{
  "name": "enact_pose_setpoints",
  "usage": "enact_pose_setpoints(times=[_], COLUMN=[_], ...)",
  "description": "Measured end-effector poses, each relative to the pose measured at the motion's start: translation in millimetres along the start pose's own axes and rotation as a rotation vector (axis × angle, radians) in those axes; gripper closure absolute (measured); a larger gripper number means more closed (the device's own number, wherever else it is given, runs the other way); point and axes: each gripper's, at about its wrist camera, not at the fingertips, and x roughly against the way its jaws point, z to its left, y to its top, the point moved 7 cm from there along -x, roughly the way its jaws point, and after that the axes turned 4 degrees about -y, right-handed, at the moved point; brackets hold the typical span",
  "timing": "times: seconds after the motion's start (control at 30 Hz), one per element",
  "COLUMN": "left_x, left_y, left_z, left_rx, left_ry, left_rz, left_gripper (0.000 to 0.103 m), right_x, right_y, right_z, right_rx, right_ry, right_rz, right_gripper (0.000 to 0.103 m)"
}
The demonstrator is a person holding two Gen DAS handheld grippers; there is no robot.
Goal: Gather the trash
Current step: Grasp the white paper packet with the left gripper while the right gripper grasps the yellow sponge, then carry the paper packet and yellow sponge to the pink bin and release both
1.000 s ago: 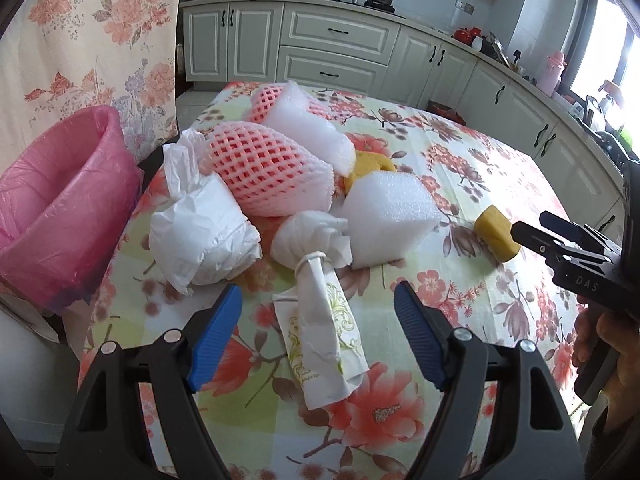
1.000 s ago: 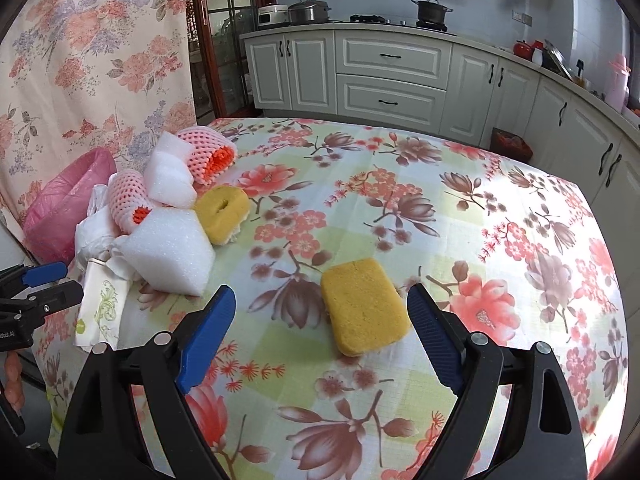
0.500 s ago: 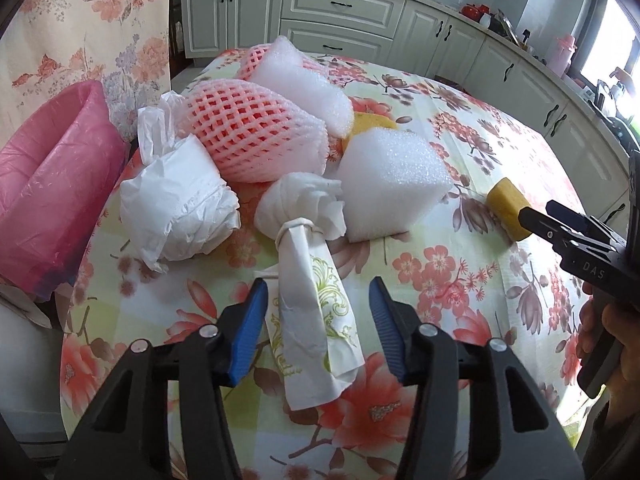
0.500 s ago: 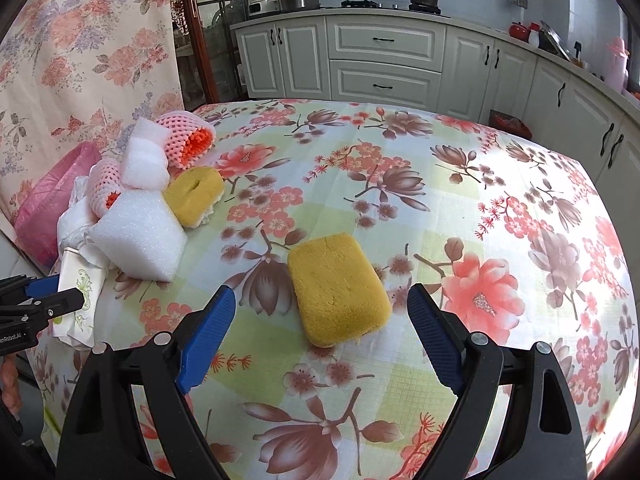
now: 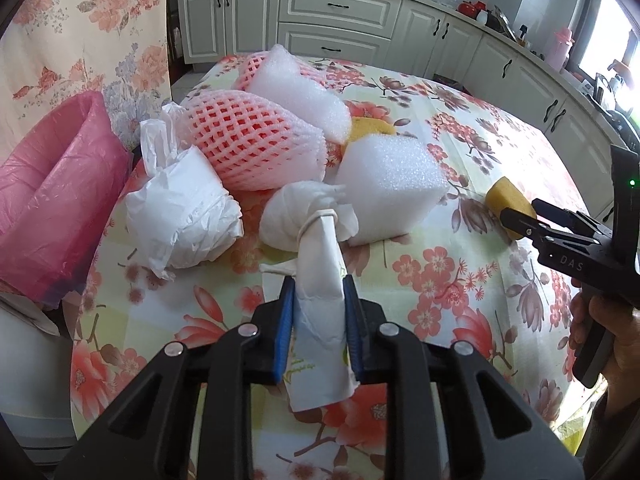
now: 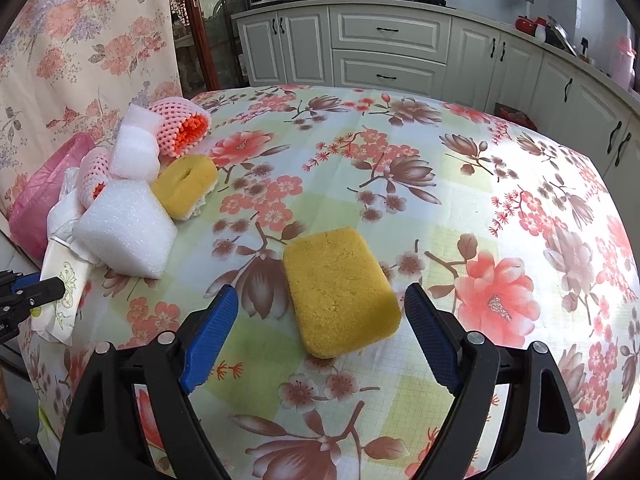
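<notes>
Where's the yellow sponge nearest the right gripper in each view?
Left wrist: sponge at far right, mostly hidden behind the right gripper.
Right wrist: sponge at lower centre, lying between the closing jaws, not yet touched.
Shared landmark: white foam block, left of the sponge in both.

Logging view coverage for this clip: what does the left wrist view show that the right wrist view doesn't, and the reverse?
Only the left wrist view shows the left gripper shut on the tied paper packet, plus the crumpled white plastic bag in full.

Only the right wrist view shows the whole yellow sponge between the closing right gripper fingers, not yet pinched, and the far pink foam net's open end.

Both show the white foam block, the pink bin liner and the floral tablecloth.
</notes>
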Motion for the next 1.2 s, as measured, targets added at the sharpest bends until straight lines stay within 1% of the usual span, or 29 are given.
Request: enact_pose_setpoints(times=[0.1,0.17,0.2,0.23,0.4,0.63,0.97,1.2], left_x=[6.3,10.1,11.3,12.7,19.3,33.1,61.0,76.7], left_y=[3.4,4.7,5.2,5.7,7.5,9.9,26.3,37.4], left_z=[0.8,1.7,2.0,2.5,5.5,13.4,34.2,54.8], left_rx=[-0.008,-0.009,-0.009,-0.011,-0.005,0.012,0.019,0.043], left_ry=[0.01,0.009,0.009,0.01,0.002,-0.008,0.024,0.035], left_rz=[-0.019,-0.028,-0.031,-0.036,-0.055,-0.091,-0.19,-0.245], left_gripper=[0.08,0.08,0.08,0.08,0.08,0.08,0.08,0.08], right_x=[-4.6,-6.6,-7.6,-8.1,-2.5,16.6,46.1,59.3], right_y=[-1.0,-1.9,-2.4,-2.9,-2.8,5.2,21.7,32.5], right_z=[-0.1,-0.8,-1.3,-1.7,-1.3,4.3,24.1,41.7], right_rx=[-0.008,-0.017,-0.02,-0.024,-0.026,-0.028,0.002,0.032], right_ry=[0.011,0.022,0.026,0.03,0.021,0.002,-0.015,-0.021], right_rz=[0.016,0.025,0.031,0.035,0.032,-0.005,-0.064,-0.088], right_gripper=[0.036,0.049,0.052,0.054,0.055,0.055,0.055,0.055])
